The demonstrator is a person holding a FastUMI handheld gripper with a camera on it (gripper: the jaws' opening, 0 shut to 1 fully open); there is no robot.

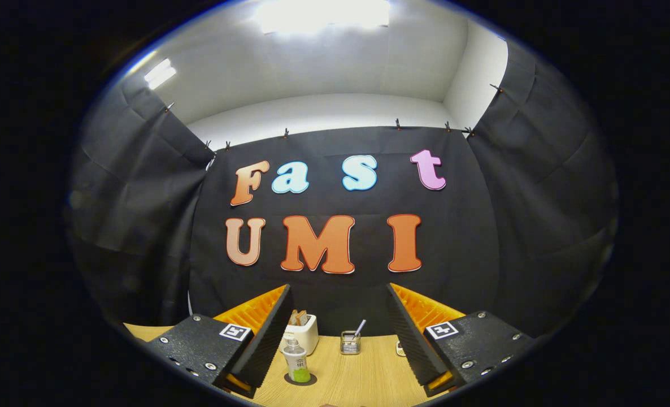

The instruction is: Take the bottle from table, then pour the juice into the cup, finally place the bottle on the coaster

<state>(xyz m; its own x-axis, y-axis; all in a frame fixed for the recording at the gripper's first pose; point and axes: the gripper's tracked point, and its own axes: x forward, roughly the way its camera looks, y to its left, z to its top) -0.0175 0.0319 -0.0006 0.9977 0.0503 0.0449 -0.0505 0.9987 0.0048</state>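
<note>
Bottle [296, 362] first: one small clear plastic one, upright on the counter [363, 376], standing on a dark round coaster [301, 380] that shows as a flat disc around its base. It has a pale cap, a white label band with writing too small to read, and green liquid in its lower part. It sits between the fingers of the tongs [335, 339], closer to the left finger and just beside that finger's inner face, though I cannot tell whether they touch.

The tongs are spread wide, grasping nothing; both fingers [267, 339] are wedge-shaped, with ribbed pads on the inner faces and speckled blocks behind them, each block carrying one square black-and-white marker tag and several round screw heads.

Under everything, the counter is light wood with a fine straight grain.

Beyond the bottle, near the left finger, stands one white rounded holder [307, 333] with brownish pieces sticking up from its top; its contents are too small to name. To its right, about midway between the fingers, is one small clear cup [350, 342] with ribbed sides and a thin stick or straw leaning out of it. A small pale item lies just beside the right finger, too hidden to identify.
</note>
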